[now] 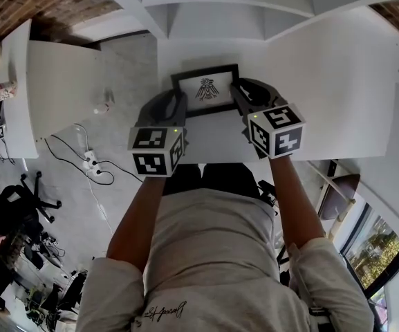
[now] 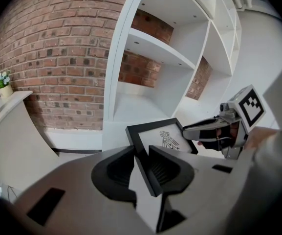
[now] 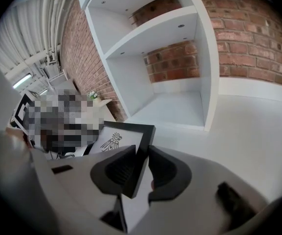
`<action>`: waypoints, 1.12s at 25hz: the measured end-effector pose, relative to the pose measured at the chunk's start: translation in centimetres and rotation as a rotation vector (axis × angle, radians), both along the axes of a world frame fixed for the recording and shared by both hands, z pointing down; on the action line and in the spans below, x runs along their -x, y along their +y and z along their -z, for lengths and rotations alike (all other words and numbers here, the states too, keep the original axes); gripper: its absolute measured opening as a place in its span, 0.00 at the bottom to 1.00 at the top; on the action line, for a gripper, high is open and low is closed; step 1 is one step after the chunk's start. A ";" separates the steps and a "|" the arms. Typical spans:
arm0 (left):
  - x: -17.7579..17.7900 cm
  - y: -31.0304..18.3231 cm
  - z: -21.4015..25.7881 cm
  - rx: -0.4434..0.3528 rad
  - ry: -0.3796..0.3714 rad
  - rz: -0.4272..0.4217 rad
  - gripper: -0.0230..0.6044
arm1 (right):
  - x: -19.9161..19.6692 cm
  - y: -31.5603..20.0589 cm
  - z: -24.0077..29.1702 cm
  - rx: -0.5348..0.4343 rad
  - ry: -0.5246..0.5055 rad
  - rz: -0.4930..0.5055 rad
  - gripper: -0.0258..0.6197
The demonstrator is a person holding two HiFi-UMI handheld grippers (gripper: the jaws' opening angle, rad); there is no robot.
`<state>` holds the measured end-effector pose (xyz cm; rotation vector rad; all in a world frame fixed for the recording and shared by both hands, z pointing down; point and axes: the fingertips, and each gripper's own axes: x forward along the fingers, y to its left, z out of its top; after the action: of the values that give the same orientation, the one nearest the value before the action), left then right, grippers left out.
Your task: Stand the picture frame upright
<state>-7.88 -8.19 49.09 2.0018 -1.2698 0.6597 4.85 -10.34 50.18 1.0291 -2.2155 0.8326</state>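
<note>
A black picture frame [image 1: 206, 88] with a white sheet and a small dark bird-like print is held between my two grippers over the white table [image 1: 337, 81]. My left gripper [image 1: 178, 106] clasps its left edge. In the left gripper view the frame [image 2: 162, 138] runs slanted between the jaws of that gripper [image 2: 141, 153]. My right gripper [image 1: 239, 95] clasps the right edge. In the right gripper view the frame [image 3: 114, 141] passes between the jaws of that gripper [image 3: 141, 153]. The frame looks tilted, with its far edge raised; the head view still shows its face.
A white open shelf unit [image 2: 155, 77] stands right behind the frame against a brick wall [image 2: 62, 48]. Left of the table lies grey floor with cables and a power strip [image 1: 88, 163]. A second white desk [image 1: 19, 95] and office chairs [image 1: 19, 192] are further left.
</note>
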 end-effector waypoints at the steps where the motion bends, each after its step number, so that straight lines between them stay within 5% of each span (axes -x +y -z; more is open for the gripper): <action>1: 0.3 -0.3 0.4 -0.009 -0.002 0.005 0.20 | 0.4 -0.3 0.3 -0.009 -0.003 0.004 0.18; 28: 5.8 -7.4 4.5 -0.162 -0.031 0.039 0.20 | 5.9 -8.0 4.2 -0.177 -0.047 0.005 0.18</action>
<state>-13.67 -15.62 44.57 2.0978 -1.4171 0.5878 -1.01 -18.38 45.96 1.0950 -2.3649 0.6736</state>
